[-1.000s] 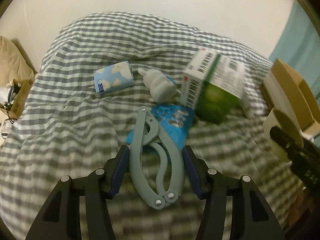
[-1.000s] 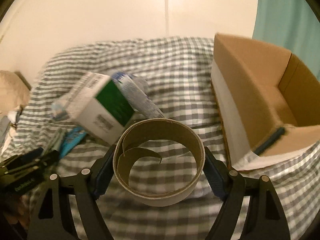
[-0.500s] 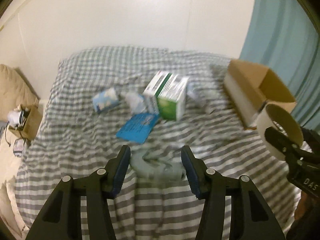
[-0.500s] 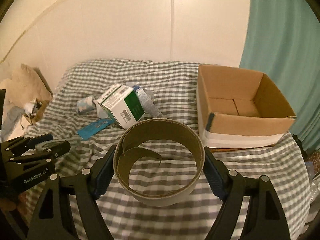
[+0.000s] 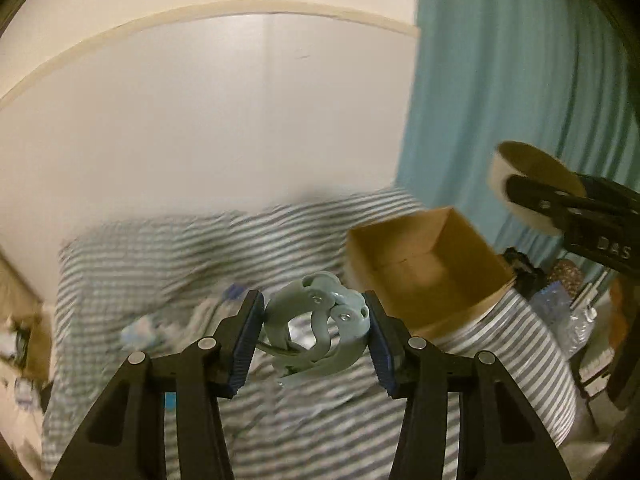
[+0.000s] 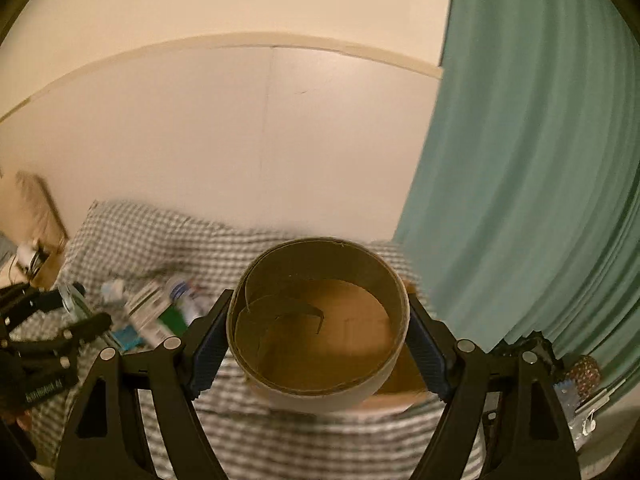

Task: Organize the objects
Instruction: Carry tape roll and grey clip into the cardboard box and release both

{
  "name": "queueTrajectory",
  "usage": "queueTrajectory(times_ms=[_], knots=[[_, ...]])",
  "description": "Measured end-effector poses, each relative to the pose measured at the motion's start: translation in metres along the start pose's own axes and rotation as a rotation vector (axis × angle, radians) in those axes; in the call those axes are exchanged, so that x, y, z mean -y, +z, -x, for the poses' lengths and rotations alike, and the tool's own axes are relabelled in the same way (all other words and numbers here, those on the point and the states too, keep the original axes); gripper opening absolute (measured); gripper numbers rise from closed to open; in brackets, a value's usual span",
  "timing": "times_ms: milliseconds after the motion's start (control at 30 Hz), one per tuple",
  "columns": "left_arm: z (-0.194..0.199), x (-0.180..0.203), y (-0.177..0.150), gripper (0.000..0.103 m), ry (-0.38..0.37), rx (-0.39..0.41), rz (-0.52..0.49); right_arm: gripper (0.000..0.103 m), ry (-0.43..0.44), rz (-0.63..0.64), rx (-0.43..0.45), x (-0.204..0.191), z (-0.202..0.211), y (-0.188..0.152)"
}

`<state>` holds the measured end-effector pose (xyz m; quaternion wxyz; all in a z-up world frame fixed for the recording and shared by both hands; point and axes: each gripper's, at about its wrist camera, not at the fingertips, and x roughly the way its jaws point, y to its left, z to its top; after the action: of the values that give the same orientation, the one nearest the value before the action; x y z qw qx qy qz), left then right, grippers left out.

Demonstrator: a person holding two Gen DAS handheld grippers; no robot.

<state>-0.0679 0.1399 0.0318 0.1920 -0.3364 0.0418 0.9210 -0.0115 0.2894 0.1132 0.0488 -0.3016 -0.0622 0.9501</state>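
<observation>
My left gripper (image 5: 314, 338) is shut on a pale grey-green plastic clamp tool (image 5: 320, 330) and holds it in the air above the checked bed. My right gripper (image 6: 318, 336) is shut on a wide cardboard tape ring (image 6: 320, 320), held high over the open cardboard box (image 5: 428, 268) at the bed's right side. In the left wrist view the ring (image 5: 528, 180) and the right gripper show at the upper right, above the box. Through the ring the box's brown inside (image 6: 344, 344) shows.
Several loose items lie blurred on the checked bedspread (image 5: 168, 264): a green and white carton (image 6: 156, 316), a bottle (image 6: 184, 292), a blue packet (image 6: 128, 336). A teal curtain (image 6: 532, 160) hangs at the right. Clutter sits on the floor at the right (image 5: 560, 300).
Both grippers have risen and tilted up with their loads, so wall and curtain fill the views. The clamp tool has left the bed. The ring has moved over the box.
</observation>
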Motion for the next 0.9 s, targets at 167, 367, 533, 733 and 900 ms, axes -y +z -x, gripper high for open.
queueTrajectory(times_ms=[167,367,533,733,900], knots=[[-0.044,0.045,0.023,0.051,-0.074,-0.013,-0.046,0.080,0.036,-0.086,-0.023,0.035,-0.033,0.008],[-0.098,0.090,0.020,0.051,-0.095,-0.048,-0.141,0.080,0.052,-0.209,-0.101,0.069,-0.089,-0.026],[-0.120,0.113,0.024,0.049,-0.125,-0.065,-0.175,0.080,0.056,-0.241,-0.150,0.082,-0.128,-0.045],[-0.129,0.123,0.024,0.045,-0.152,-0.068,-0.168,0.084,0.082,-0.311,-0.143,0.114,-0.127,-0.061],[-0.115,0.122,0.023,0.078,-0.093,-0.067,-0.189,0.102,0.085,-0.363,-0.097,0.129,-0.108,-0.057]])
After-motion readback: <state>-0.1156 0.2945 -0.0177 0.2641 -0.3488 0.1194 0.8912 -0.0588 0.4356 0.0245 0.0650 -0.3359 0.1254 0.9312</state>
